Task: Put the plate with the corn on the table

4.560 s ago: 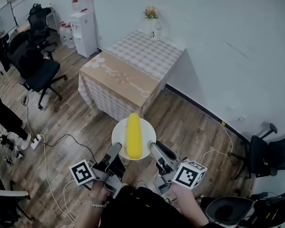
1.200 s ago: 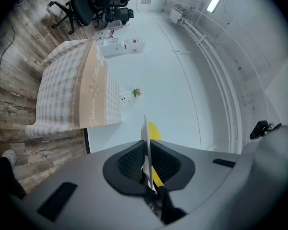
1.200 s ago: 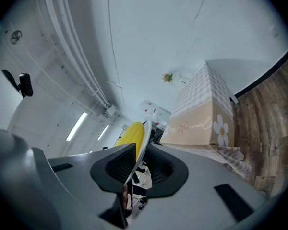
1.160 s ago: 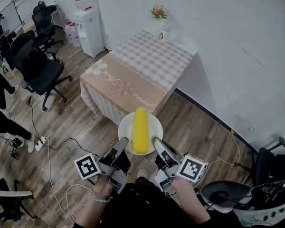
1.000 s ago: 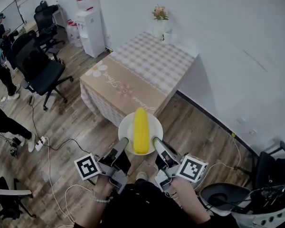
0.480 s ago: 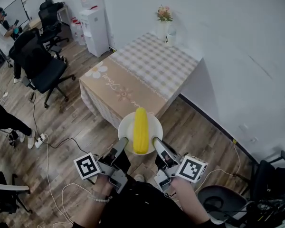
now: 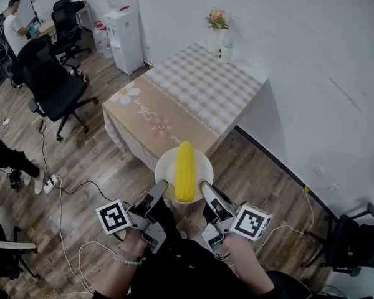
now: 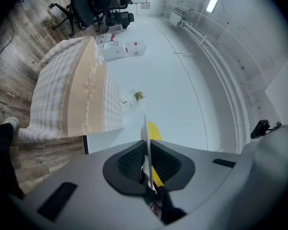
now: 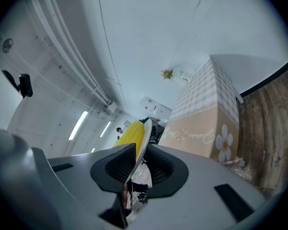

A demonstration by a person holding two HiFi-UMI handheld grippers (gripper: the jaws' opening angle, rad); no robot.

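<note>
A white plate (image 7: 201, 163) carries a yellow corn cob (image 7: 184, 171) lying lengthwise, held in the air over the wood floor just short of the table (image 7: 202, 83). My left gripper (image 7: 161, 186) is shut on the plate's left rim and my right gripper (image 7: 205, 186) on its right rim. In the left gripper view the plate (image 8: 145, 137) shows edge-on between the pads of the left gripper (image 8: 147, 166), with the corn (image 8: 154, 130) beyond. In the right gripper view the plate (image 9: 144, 137) sits edge-on in the right gripper (image 9: 133, 169) beside the corn (image 9: 130, 134).
The table has a checked cloth and a beige runner (image 7: 154, 116), with a flower vase (image 7: 217, 28) at its far corner by the wall. Office chairs (image 7: 55, 83), a water dispenser (image 7: 126, 37) and a person (image 7: 15, 28) stand at left. Cables (image 7: 61, 195) cross the floor.
The view has drifted a little nearer the table. Both grippers keep the same hold on the plate, and the corn has not shifted. People at the far left have moved.
</note>
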